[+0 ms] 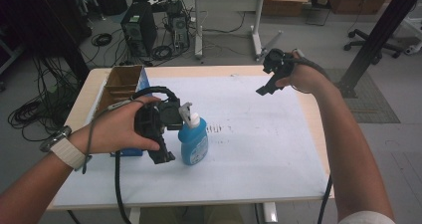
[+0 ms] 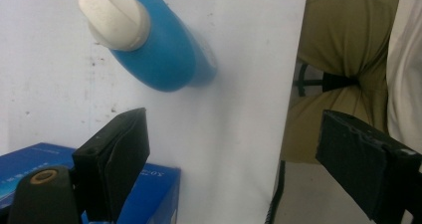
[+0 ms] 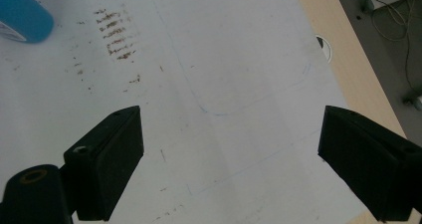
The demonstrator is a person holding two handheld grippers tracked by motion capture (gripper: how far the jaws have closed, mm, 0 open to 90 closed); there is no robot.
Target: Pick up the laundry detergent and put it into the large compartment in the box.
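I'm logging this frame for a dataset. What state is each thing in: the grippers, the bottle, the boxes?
left gripper: open, jaws apart, holding nothing, beside the bottle
right gripper: open, empty, raised over the table
blue bottle: upright, white cap on, ungripped
cardboard box: open-topped, contents not visible
blue box: flat on the table, closed
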